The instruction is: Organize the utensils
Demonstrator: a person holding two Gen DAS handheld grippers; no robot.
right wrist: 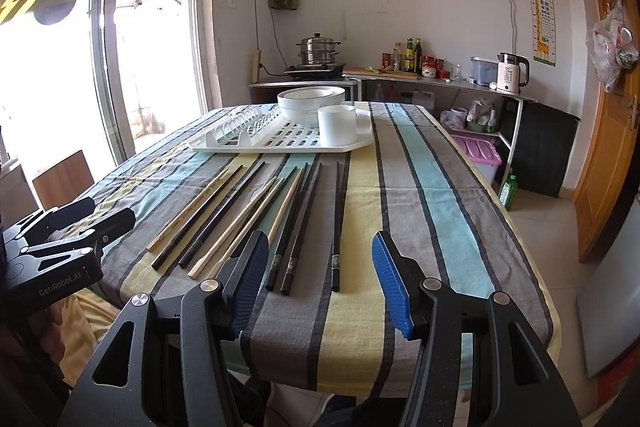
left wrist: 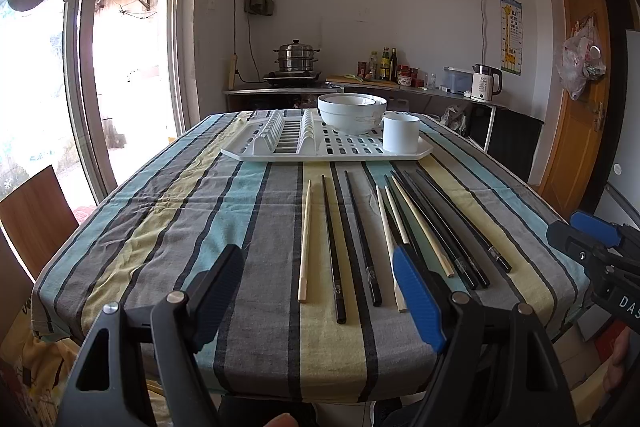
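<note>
Both claws, left (left wrist: 320, 291) and right (right wrist: 320, 279), hover spread apart and empty over loose black and pale wooden chopsticks (right wrist: 256, 219) at twelve o'clock on the striped tabletop (right wrist: 420, 187), where pinching one stick squarely should serve best.

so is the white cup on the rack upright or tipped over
Upright: the white cup stands on the drying rack, walls vertical, round rim on top, beside the bowls.

The right gripper (right wrist: 320, 281) hangs wide apart above chopsticks (right wrist: 336, 227) on the striped tablecloth (right wrist: 432, 195).
</note>
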